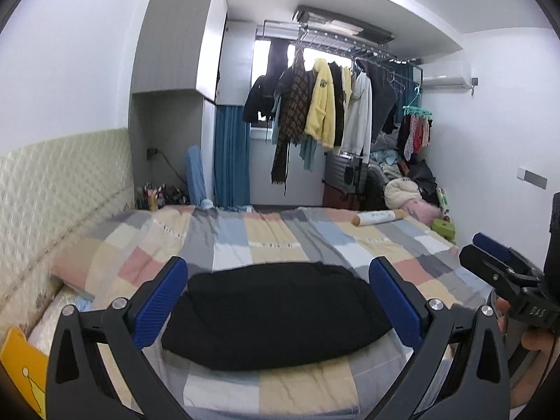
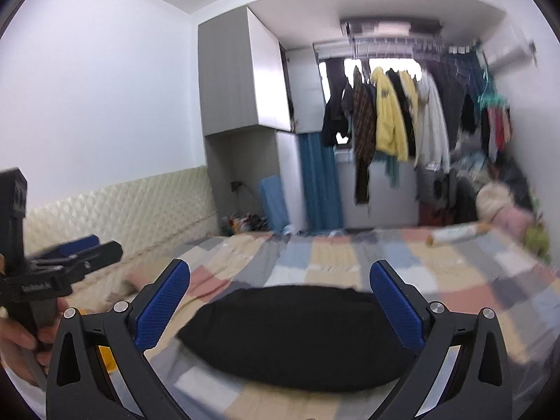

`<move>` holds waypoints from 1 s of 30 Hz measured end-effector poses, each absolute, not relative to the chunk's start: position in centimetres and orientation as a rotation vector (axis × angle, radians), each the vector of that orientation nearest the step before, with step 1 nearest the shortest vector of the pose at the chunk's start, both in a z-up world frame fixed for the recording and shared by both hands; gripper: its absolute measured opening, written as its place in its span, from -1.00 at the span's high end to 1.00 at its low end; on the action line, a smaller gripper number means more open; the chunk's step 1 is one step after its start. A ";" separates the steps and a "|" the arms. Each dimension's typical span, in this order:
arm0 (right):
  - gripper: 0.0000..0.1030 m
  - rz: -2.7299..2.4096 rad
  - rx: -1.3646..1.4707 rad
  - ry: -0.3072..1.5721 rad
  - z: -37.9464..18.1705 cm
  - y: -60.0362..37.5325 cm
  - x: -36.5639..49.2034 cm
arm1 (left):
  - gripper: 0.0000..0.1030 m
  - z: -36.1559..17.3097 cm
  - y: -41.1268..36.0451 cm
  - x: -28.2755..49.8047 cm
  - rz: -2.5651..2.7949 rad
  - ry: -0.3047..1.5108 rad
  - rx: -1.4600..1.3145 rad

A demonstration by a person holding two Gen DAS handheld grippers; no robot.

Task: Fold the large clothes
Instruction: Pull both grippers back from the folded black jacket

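**Both grippers wide open above the folded black garment**

The left gripper (image 1: 278,302) and right gripper (image 2: 280,304) stand spread wide, gripping nothing, clear of the cloth. The patchwork bedspread (image 1: 266,241) fills mid-frame; its near edge is cut off. The black garment (image 1: 276,318) lies lower centre, folds indistinct. The right wrist view is blurred.
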State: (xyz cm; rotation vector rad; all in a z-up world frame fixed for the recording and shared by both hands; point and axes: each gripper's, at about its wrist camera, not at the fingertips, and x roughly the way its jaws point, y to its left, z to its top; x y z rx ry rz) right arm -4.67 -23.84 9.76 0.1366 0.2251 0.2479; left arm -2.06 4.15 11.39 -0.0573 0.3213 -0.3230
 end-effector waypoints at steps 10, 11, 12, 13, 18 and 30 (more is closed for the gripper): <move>-1.00 0.193 0.124 0.333 4.7 -22.9 -5.0 | -1.00 5.3 3.7 -2.0 -0.281 0.470 -0.086; -1.00 0.186 0.125 0.345 4.0 -22.8 -4.9 | -1.00 4.6 3.5 -1.9 -0.278 0.486 -0.085; -0.99 0.184 0.128 0.358 3.4 -22.8 -4.7 | -1.00 3.9 3.2 -1.8 -0.279 0.505 -0.082; -1.00 0.180 0.129 0.366 2.9 -22.8 -4.7 | -1.00 3.3 3.0 -1.7 -0.280 0.518 -0.078; -0.99 0.158 0.126 0.411 0.5 -22.8 -4.2 | -1.00 1.3 2.2 -1.3 -0.244 0.543 -0.065; -1.00 0.146 0.135 0.476 -3.3 -23.4 -2.7 | -1.00 -1.6 2.4 0.4 -0.188 0.605 -0.070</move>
